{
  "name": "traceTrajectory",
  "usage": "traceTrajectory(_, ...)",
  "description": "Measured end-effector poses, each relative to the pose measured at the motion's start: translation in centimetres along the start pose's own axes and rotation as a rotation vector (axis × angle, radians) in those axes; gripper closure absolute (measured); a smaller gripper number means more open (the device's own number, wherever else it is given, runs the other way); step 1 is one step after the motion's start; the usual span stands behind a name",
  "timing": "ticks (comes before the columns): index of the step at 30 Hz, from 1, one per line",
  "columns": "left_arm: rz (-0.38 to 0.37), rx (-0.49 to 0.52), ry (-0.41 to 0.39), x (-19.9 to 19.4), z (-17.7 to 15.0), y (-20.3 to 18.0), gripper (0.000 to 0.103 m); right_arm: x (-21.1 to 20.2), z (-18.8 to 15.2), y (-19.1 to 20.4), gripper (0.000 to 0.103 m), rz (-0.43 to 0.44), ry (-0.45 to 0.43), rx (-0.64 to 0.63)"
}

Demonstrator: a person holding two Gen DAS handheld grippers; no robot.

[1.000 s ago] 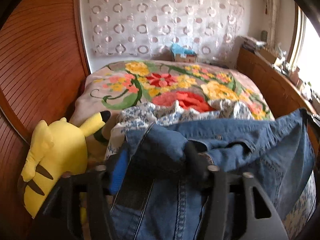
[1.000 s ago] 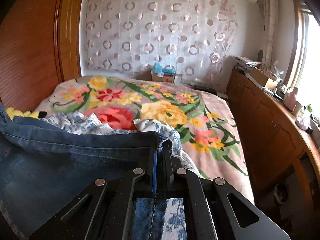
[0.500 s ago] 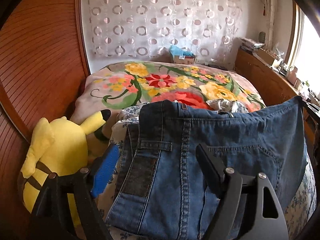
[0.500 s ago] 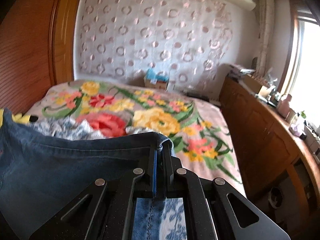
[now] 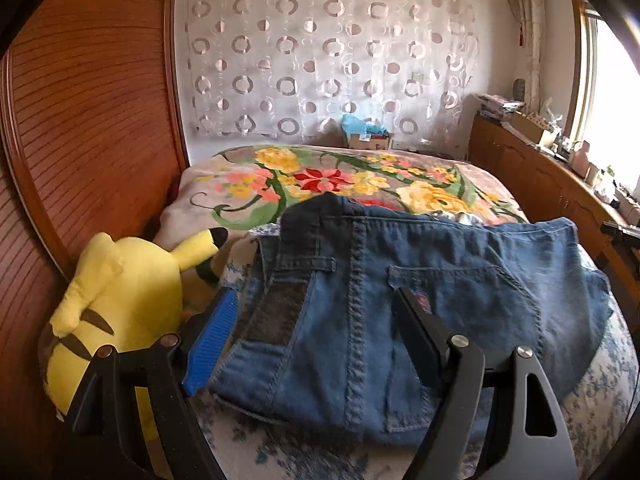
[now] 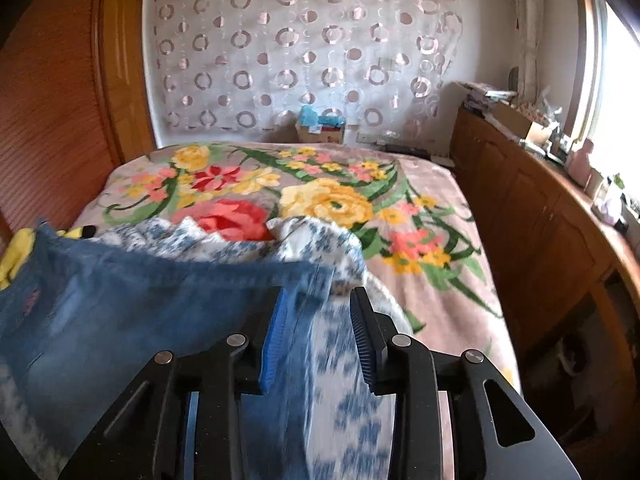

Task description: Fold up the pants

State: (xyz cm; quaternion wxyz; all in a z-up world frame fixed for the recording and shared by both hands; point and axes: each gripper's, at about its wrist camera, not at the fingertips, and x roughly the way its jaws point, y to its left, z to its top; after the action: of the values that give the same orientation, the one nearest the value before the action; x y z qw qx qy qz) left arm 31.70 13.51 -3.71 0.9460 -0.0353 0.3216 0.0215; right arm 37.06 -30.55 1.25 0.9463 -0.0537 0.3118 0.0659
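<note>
Fingers first: my left gripper (image 5: 316, 328) stands wide apart over the jeans (image 5: 400, 300), its blue-padded finger (image 5: 212, 340) off the left hem and the black one above the back pocket, neither pressing the denim. My right gripper (image 6: 316, 320) is opening; the jeans' corner (image 6: 308, 280) sits between its pads, lying against the blue pad (image 6: 276, 332) while the black one stands clear, so nothing is pinched there.

Under them the jeans lie folded on a blue-and-white sheet (image 5: 600, 392) at the near end of the bed, seat side up, with the pocket, centre seam and a dark patch showing. In the right view the denim is blurred and spreads away to the left.

Just left of the jeans a yellow plush (image 5: 120, 292) leans by the wooden headboard (image 5: 80, 120), one black-tipped ear pointing toward the denim.

Beyond the sheet's rumpled edge the floral blanket (image 6: 328, 200) covers the rest of the bed. A wooden cabinet (image 6: 540, 220) runs along the right side, cluttered on top, under a bright window. At the far end a small box (image 6: 320, 128) sits below a curtain (image 6: 300, 48) patterned with rings.
</note>
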Motion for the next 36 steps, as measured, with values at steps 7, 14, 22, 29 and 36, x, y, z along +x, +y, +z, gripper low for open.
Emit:
traceTrajectory(7, -0.024, 0.007, 0.007, -1.3, -1.6, -1.2, 0.023, -4.4, -3.7, -0.6, 0.054, 0.068, 0.051, 0.05)
traceTrajectory(14, -0.042, 0.004, 0.034, -1.7, -3.4, -2.0, 0.023, -4.8, -6.8, -1.7, 0.054, 0.096, 0.13, 0.159)
traceTrajectory(22, -0.034, 0.004, 0.067, -1.9, -5.0, -2.2, 0.023, -4.3, -7.8, -3.3, 0.054, 0.116, 0.176, 0.229)
traceTrajectory(29, -0.02, -0.002, 0.096, -1.3, -5.6, -1.7, 0.023, -3.0, -7.7, -3.5, 0.054, 0.141, 0.197, 0.272)
traceTrajectory(36, -0.011, -0.001, 0.105, -0.8, -5.8, -1.4, 0.023, -1.5, -7.2, -1.4, 0.054, 0.102, 0.18, 0.254)
